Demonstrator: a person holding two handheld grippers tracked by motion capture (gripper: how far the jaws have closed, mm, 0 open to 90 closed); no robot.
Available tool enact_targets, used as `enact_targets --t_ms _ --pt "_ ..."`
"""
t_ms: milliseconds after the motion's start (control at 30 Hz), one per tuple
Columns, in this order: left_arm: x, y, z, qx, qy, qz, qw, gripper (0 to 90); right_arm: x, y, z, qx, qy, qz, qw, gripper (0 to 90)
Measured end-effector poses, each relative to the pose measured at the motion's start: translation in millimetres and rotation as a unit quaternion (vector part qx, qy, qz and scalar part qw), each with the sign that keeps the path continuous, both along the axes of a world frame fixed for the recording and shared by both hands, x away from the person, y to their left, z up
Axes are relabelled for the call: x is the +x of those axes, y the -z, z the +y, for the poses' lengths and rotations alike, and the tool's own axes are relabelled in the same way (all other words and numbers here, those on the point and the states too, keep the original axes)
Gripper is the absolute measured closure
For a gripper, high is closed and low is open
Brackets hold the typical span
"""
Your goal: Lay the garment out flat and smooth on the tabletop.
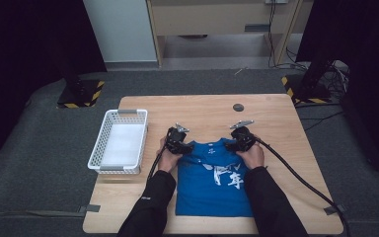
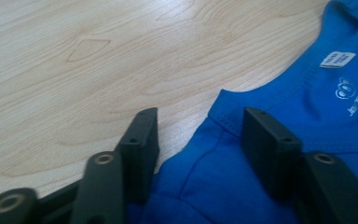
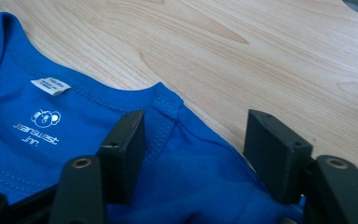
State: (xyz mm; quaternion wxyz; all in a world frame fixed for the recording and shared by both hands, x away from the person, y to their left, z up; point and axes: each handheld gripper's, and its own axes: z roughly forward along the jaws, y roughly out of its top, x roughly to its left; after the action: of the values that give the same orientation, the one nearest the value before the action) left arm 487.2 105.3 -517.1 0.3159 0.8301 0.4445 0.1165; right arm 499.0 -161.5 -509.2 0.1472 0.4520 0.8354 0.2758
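A blue T-shirt [image 1: 212,182] with white print lies flat on the wooden table [image 1: 202,108], collar toward the far side. My left gripper [image 1: 177,140] rests at the shirt's left shoulder. In the left gripper view its jaws [image 2: 200,121] stand apart, straddling the shoulder edge of the shirt [image 2: 317,116] near the collar, with fabric between them but not pinched. My right gripper [image 1: 241,138] sits at the other shoulder. Its jaws [image 3: 196,123] are also apart over the shoulder seam of the shirt [image 3: 74,154]. A white neck label [image 3: 50,85] lies inside the collar.
A white plastic basket [image 1: 96,148] stands at the table's left edge, beside my left forearm. A small dark round disc [image 1: 238,107] sits on the far part of the table. Black cables trail from both grippers toward the near right corner.
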Motion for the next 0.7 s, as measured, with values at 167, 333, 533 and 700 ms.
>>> enact_targets --t_ms 167,333,533,700 --pt "-2.8 -0.1 -3.6 -0.006 0.012 -0.007 0.9999 63.0 -0.5 0.4 -0.2 0.016 -0.008 0.008 0.9998 51.0" --pt "-4.1 0.6 -7.6 -0.012 0.016 -0.011 0.9997 76.7 -0.1 0.6 -0.5 0.038 -0.016 0.019 0.999 67.1" --pt "-5.6 -0.2 -12.0 0.004 0.023 -0.021 0.9995 84.2 -3.8 2.1 3.5 0.043 -0.017 0.003 0.9989 80.8" --pt "-4.2 -1.8 -12.6 0.008 0.01 -0.027 0.9995 86.0 -6.4 -0.6 5.0 0.038 -0.009 -0.015 0.9991 83.5"
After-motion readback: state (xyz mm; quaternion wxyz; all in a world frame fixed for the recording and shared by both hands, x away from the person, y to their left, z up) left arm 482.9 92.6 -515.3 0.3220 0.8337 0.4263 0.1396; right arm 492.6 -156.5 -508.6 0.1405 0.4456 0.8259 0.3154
